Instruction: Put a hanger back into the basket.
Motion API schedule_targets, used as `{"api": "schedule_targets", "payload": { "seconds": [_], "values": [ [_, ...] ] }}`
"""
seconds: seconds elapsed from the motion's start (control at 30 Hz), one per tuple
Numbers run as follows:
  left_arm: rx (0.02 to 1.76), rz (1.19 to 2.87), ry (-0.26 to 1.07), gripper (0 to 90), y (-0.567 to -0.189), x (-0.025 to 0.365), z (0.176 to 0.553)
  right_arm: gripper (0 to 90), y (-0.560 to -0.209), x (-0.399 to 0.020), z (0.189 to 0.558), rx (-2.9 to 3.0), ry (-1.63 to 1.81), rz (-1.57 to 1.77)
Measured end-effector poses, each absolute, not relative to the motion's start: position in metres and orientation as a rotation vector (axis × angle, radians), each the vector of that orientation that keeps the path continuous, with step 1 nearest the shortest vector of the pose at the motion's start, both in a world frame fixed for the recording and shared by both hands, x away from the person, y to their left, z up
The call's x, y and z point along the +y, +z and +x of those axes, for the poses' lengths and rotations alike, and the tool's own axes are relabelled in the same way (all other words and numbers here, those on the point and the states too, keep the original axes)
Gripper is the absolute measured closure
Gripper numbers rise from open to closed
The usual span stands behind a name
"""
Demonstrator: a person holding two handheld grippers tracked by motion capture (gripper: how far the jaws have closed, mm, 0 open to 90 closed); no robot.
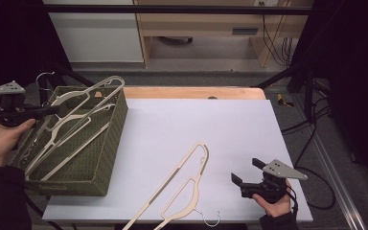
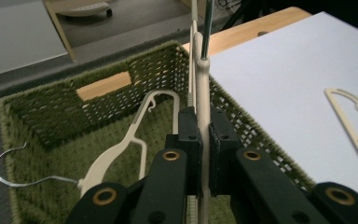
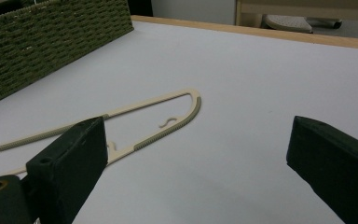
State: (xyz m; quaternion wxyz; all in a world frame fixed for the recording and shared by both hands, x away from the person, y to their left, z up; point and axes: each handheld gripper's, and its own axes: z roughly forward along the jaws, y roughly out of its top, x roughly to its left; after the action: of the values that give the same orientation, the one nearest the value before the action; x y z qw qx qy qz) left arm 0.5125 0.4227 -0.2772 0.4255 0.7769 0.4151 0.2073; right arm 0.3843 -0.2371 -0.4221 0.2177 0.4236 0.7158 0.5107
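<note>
At the left of the high view, the left hand-held gripper is clamped tight on a cream hanger over the green basket. More hangers lie inside the basket. At the lower right, the right hand-held gripper is wide open and holds nothing. Another hanger lies flat on the white table beside it.

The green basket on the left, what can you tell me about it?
The basket is rectangular, woven from what looks like olive-green fibre, with open lattice walls and a cut-out handle slot at one end. It sits on the table's left side, partly on the white sheet. Several cream hangers with metal hooks lie in it, jutting over its rim. The left gripper above it pinches one hanger.
</note>
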Motion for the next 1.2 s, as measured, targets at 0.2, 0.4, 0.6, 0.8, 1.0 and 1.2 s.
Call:
{"api": "schedule_targets", "payload": {
  "seconds": [0.2,0.4,0.6,0.8,1.0,1.2],
  "values": [
    [1.084,1.948,0.525,85.6,-0.291,0.436,0.513,5.7,-0.422,-0.238,0.384,1.984,1.42,1.17],
    [1.127,1.963,0.494,85.5,-0.306,0.443,0.514,5.7,-0.422,-0.237,0.384,1.983,1.417,1.174],
    [1.169,1.986,0.426,85.4,-0.328,0.437,0.52,5.8,-0.423,-0.237,0.384,1.986,1.409,1.175],
    [1.191,1.977,0.379,84.8,-0.343,0.432,0.525,5.9,-0.422,-0.237,0.384,1.984,1.417,1.176],
    [1.251,1.958,0.371,83.9,-0.353,0.426,0.53,6.0,-0.422,-0.237,0.384,1.985,1.416,1.177],
    [1.359,1.929,0.501,80.1,-0.358,0.434,0.53,6.1,-0.422,-0.237,0.384,1.985,1.418,1.177]
  ]
}}
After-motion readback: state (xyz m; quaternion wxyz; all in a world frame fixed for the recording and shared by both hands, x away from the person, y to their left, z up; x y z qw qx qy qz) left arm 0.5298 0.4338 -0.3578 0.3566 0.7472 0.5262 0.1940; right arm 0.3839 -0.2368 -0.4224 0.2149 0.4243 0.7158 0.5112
